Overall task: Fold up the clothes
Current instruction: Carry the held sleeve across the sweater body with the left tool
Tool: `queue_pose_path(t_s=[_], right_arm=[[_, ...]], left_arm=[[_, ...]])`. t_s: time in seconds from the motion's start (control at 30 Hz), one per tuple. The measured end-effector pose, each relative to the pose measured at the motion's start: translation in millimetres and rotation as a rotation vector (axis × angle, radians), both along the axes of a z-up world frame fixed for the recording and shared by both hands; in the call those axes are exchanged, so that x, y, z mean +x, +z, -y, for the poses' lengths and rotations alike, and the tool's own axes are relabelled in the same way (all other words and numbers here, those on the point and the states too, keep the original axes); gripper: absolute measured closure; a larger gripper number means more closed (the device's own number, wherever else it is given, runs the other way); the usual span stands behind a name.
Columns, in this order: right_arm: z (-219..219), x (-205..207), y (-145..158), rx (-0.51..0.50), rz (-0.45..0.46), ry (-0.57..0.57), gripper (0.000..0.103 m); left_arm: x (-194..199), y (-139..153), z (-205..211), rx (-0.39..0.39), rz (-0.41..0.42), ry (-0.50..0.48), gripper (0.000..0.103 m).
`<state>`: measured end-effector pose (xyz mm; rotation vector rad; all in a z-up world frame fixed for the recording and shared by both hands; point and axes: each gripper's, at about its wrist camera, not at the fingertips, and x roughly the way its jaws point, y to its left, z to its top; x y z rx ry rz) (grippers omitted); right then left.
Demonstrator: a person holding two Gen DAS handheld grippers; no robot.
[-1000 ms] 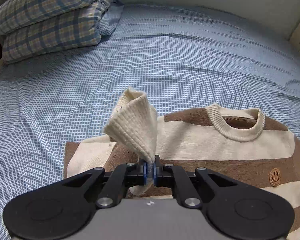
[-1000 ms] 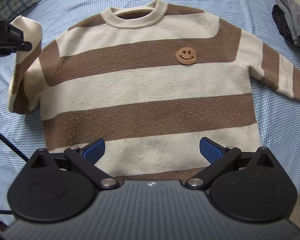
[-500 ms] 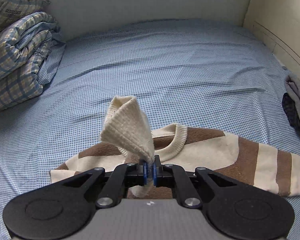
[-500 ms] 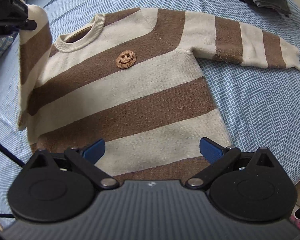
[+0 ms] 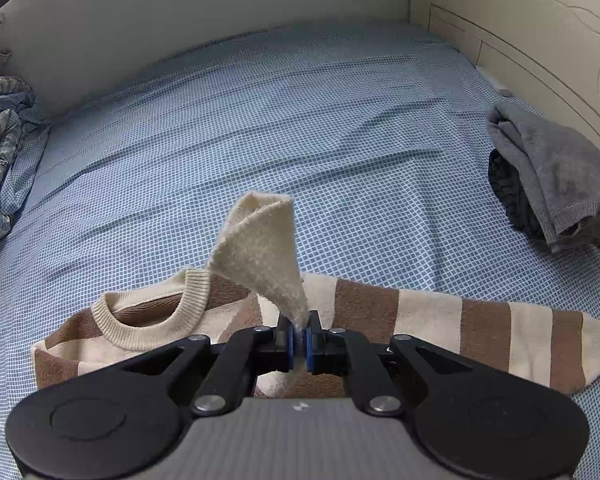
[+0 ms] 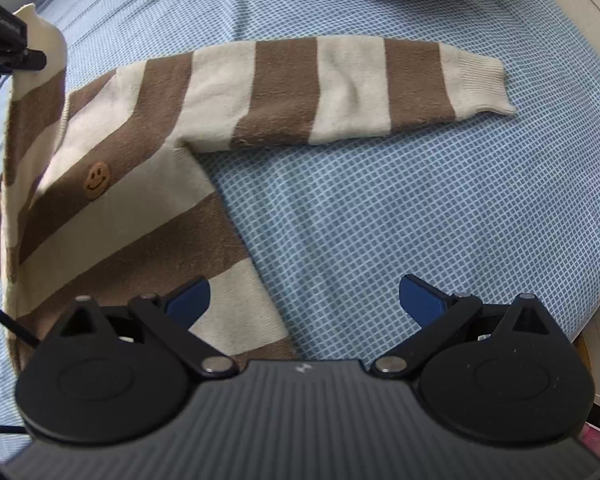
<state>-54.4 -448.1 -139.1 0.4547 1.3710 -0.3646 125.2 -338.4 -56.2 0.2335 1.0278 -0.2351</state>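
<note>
A bed (image 5: 300, 128) covered in a blue sheet with a fine white check fills both views, its cloth lightly creased in long diagonal folds. A plain pale wall (image 5: 204, 12) runs along the far side, and a cream panel (image 5: 540, 40) with a carved leaf pattern stands at the right end. A plaid blue quilt (image 5: 0, 140) is bunched at the left edge, and a heap of grey clothes (image 5: 548, 176) lies near the panel. The brown-and-cream striped sweater (image 6: 148, 184) lies flat on the sheet, front up, its smiley patch (image 6: 97, 176) showing and one sleeve (image 6: 340, 88) stretched out straight across the bed. The left claw (image 5: 298, 342) is closed tight on the cuff of the other sleeve (image 5: 260, 256), which is lifted above the sweater's body. The right claw (image 6: 304, 300) hangs spread wide with nothing between its blue pads (image 6: 420, 298), above the sweater's lower edge and the bare sheet beside it.
</note>
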Motion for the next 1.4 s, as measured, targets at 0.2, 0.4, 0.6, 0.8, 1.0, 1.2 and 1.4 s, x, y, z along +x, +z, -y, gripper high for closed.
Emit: queue_pose_path(t_s=[0.2, 0.4, 0.6, 0.8, 1.0, 1.2, 1.4], right_arm=[[43, -23, -7, 0.009, -0.015, -0.058, 0.0], [71, -41, -13, 0.023, -0.02, -0.108, 0.0], [93, -51, -21, 0.031, -0.02, -0.177, 0.0], [116, -62, -30, 0.037, -0.016, -0.247, 0.0], [132, -83, -40, 0.036, -0.019, -0.324, 0.0], [146, -105, -51, 0.046, -0.024, -0.409, 0.0], [159, -127, -62, 0.053, -0.035, -0.467, 0.0]], left_arm=[[-20, 0, 58, -0.015, 0.018, -0.067, 0.097], [-32, -4, 118, 0.025, 0.014, -0.156, 0.097], [-43, -17, 163, 0.038, -0.023, -0.234, 0.097], [-62, -31, 209, 0.057, -0.027, -0.333, 0.097], [-73, -40, 249, 0.061, -0.027, -0.402, 0.097], [-94, -54, 293, 0.083, -0.021, -0.517, 0.097], [-129, -87, 331, 0.147, -0.019, -0.637, 0.097]])
